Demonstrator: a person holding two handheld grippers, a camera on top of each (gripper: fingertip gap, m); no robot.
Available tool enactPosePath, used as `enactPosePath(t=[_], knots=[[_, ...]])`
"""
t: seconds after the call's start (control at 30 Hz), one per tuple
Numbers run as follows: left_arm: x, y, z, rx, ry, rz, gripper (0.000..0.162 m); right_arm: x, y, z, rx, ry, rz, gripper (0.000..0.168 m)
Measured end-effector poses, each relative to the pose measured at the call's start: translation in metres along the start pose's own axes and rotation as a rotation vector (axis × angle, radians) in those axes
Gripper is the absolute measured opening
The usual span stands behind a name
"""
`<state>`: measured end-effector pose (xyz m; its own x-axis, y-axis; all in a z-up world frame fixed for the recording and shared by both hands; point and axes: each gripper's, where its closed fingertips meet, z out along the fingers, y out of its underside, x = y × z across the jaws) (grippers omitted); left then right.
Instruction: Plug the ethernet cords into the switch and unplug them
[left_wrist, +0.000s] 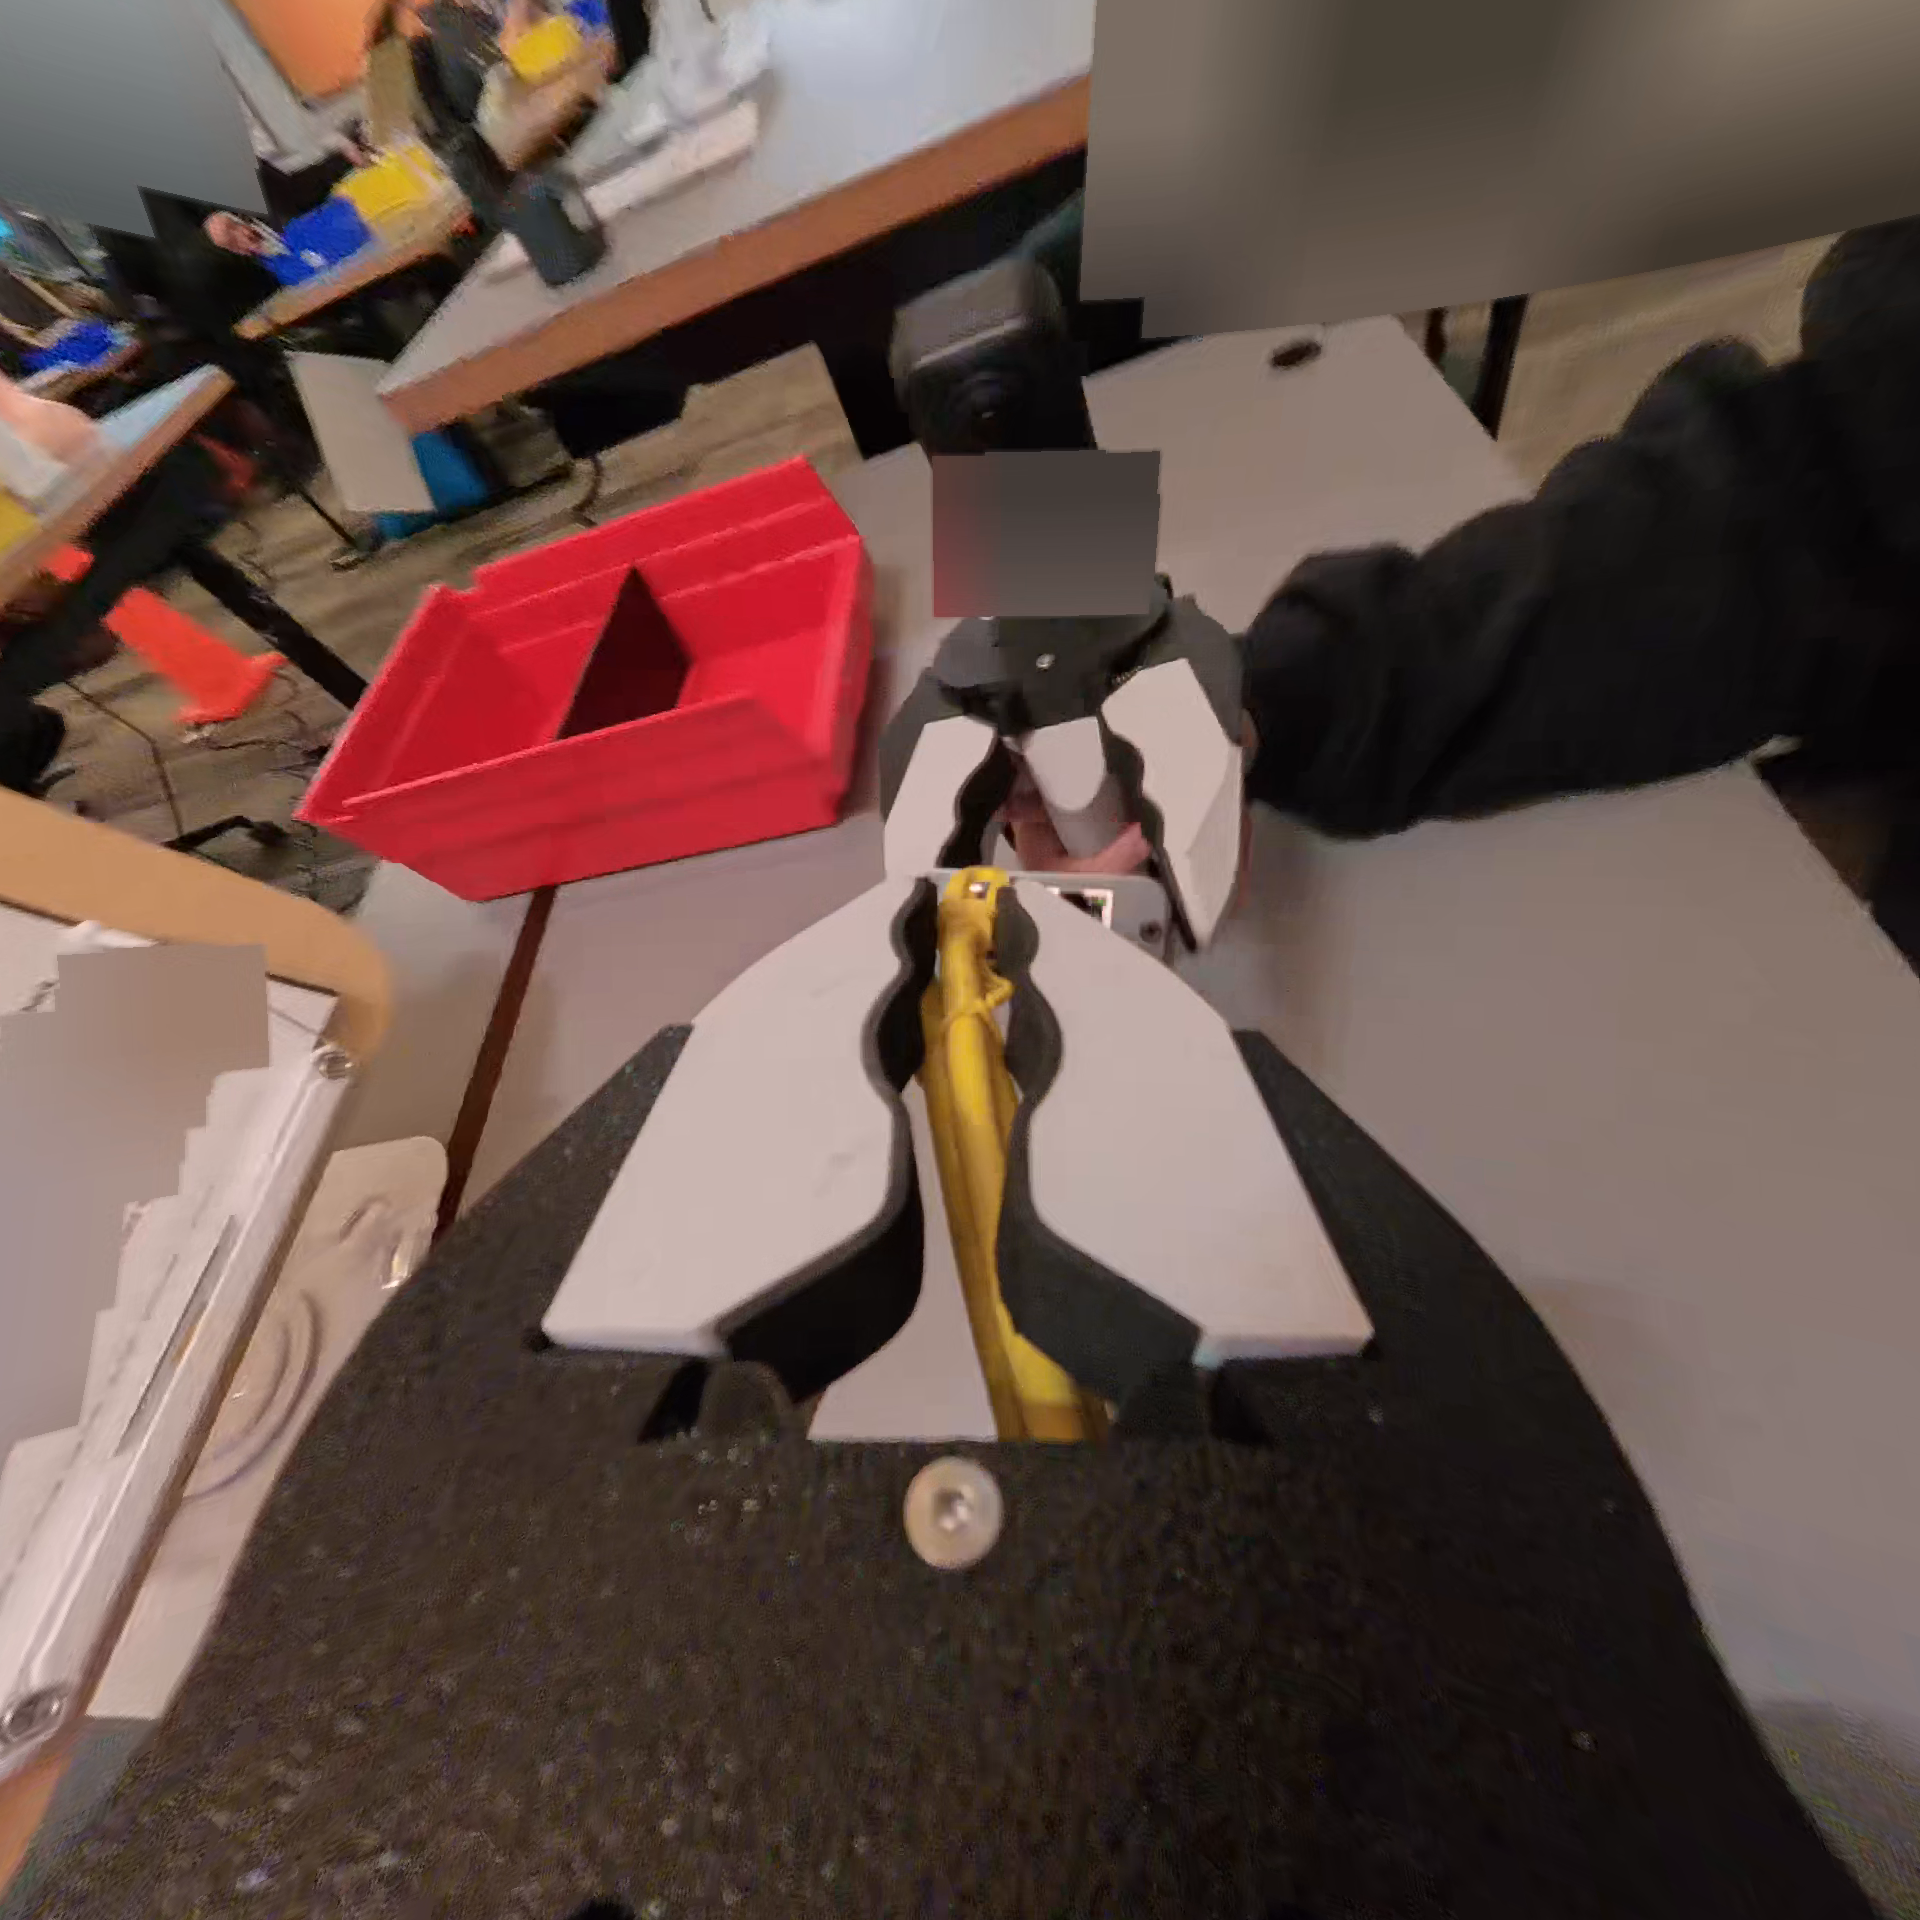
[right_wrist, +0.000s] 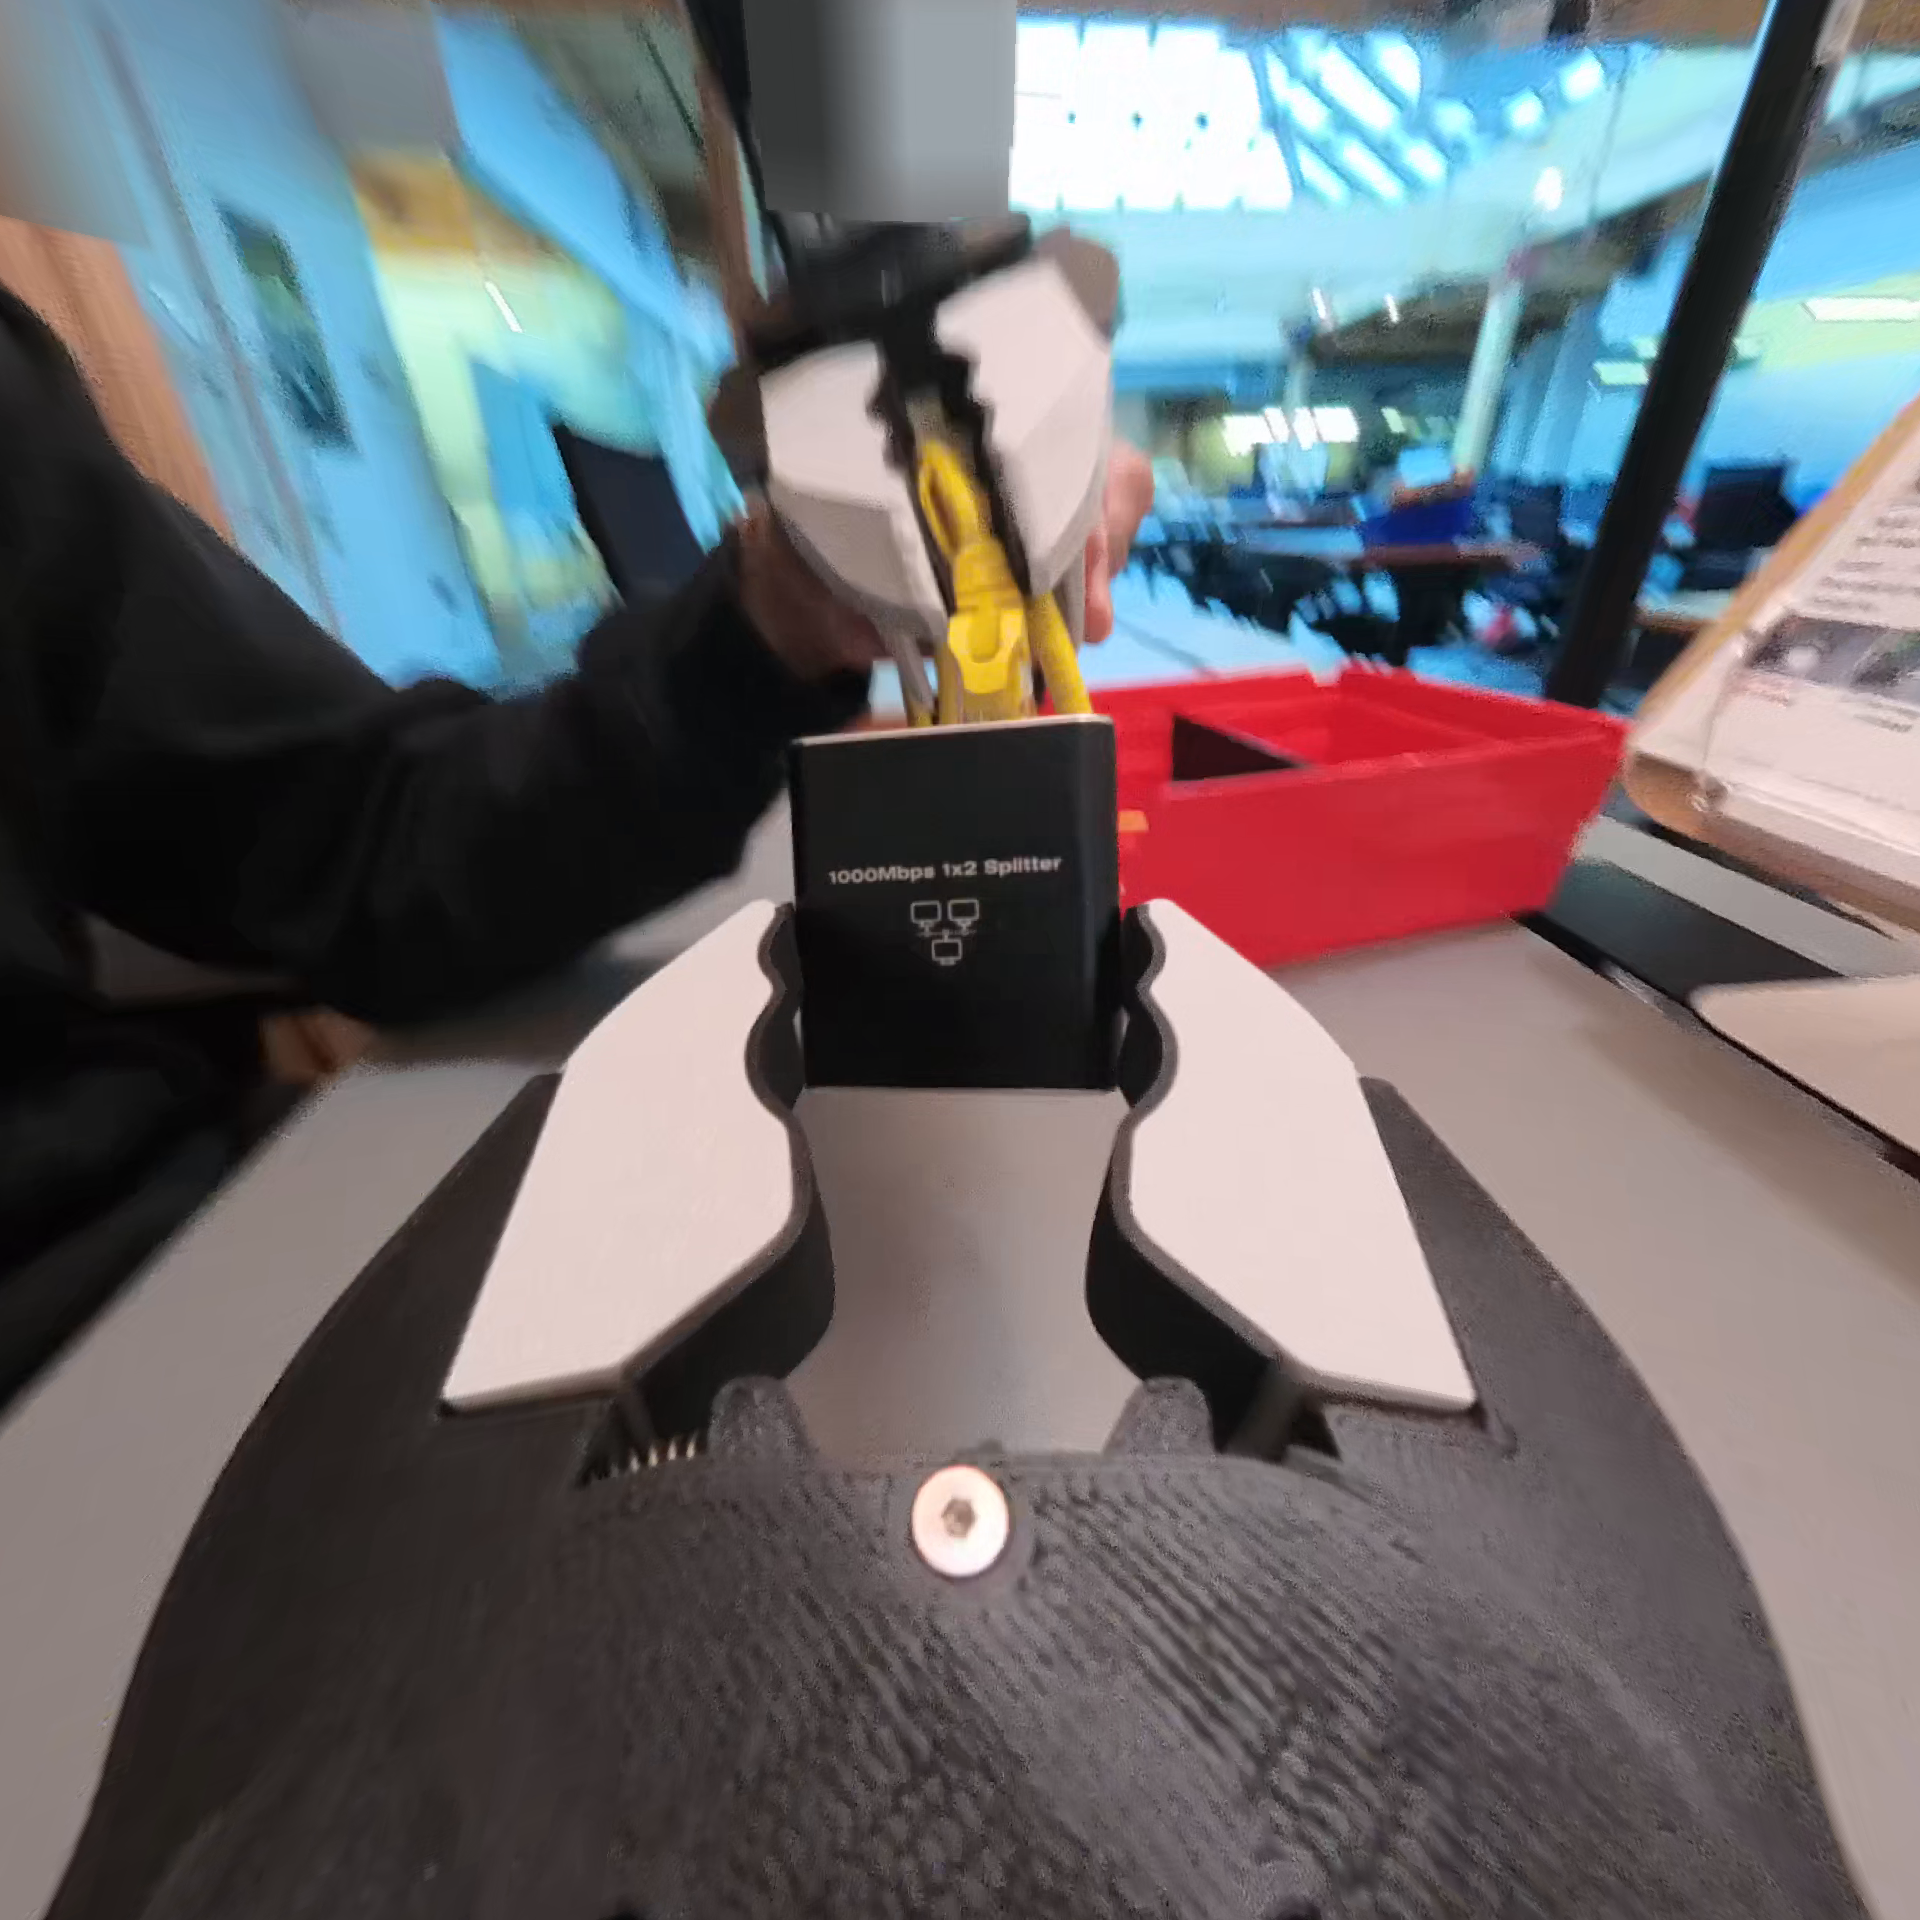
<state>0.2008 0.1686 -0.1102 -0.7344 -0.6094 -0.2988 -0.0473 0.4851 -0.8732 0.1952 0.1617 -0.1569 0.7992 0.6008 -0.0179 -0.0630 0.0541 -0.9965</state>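
Observation:
My left gripper (left_wrist: 966, 920) is shut on a yellow ethernet cord (left_wrist: 971, 1091), with its plug (left_wrist: 974, 891) sticking out past the fingertips. The plug tip meets the port face of the switch (left_wrist: 1107, 906); I cannot tell whether it is seated. My right gripper (right_wrist: 961, 935) is shut on the black switch (right_wrist: 951, 831) by its sides, holding it on the grey table (right_wrist: 1455, 1091). In the right wrist view the left gripper (right_wrist: 982, 597) holds the yellow plug (right_wrist: 982, 649) at the switch's far end. A second strand of yellow cord (right_wrist: 1062, 649) runs beside it. The right gripper (left_wrist: 1060, 878) faces my left gripper.
A red bin (left_wrist: 623, 717) with a divider stands on the table just beyond the switch, also in the right wrist view (right_wrist: 1351, 831). A clear stand with paper (left_wrist: 156, 1247) is at one side. A small camera on a tripod (left_wrist: 977, 384) stands behind. A black sleeve (left_wrist: 1558, 644) reaches in.

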Motion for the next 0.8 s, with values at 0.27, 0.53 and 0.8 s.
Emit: enactPosePath(t=[0.27, 0.53, 0.8], knots=[[-0.002, -0.016, 0.005, 0.180, -0.005, -0.028, 0.000, 0.023, -0.059, -0.050, 0.363, 0.123, -0.010, 0.000], [-0.019, 0.046, 0.018, -0.056, -0.042, -0.098, 0.004, 0.053, -0.003, -0.045, 0.063, 0.278, 0.017, 0.005], [0.024, 0.066, 0.029, -0.195, 0.180, -0.096, 0.047, 0.055, 0.013, -0.043, 0.009, 0.233, 0.114, 0.023]])
